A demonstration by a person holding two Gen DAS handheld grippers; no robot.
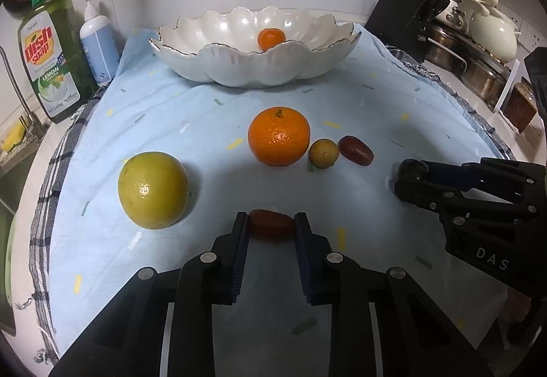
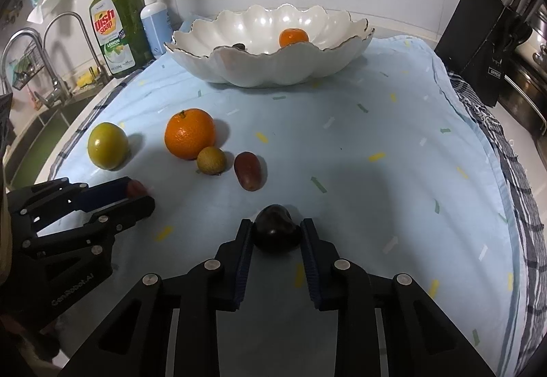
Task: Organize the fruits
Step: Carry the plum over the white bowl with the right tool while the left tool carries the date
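- L gripper (image 1: 270,223): jaws closed on a small reddish oval fruit (image 1: 271,223), pads pressing both ends; fruit sits on the pale blue cloth (image 1: 376,103)
- R gripper (image 2: 276,233): jaws closed on a dark, near-black fruit (image 2: 276,231), also down on the cloth; in the L view the R gripper sits off to the right, apart from the loose fruit
- just left of the L gripper: big yellow-green citrus (image 1: 152,189), close to its left finger
- mid cloth, betw. grippers & bowl: large orange (image 1: 279,136), small tan round fruit (image 1: 323,153) touching it, dark red oval fruit (image 1: 356,150) just beside that
- far: white scalloped bowl (image 1: 218,62) w/ a small orange (image 1: 271,38) inside; R view shows a dark item (image 2: 239,46) in there too, can't tell what
- bkgd: dish soap bottle (image 1: 51,55), pump bottle (image 1: 98,38) at left; knife block (image 1: 407,14), pots at right
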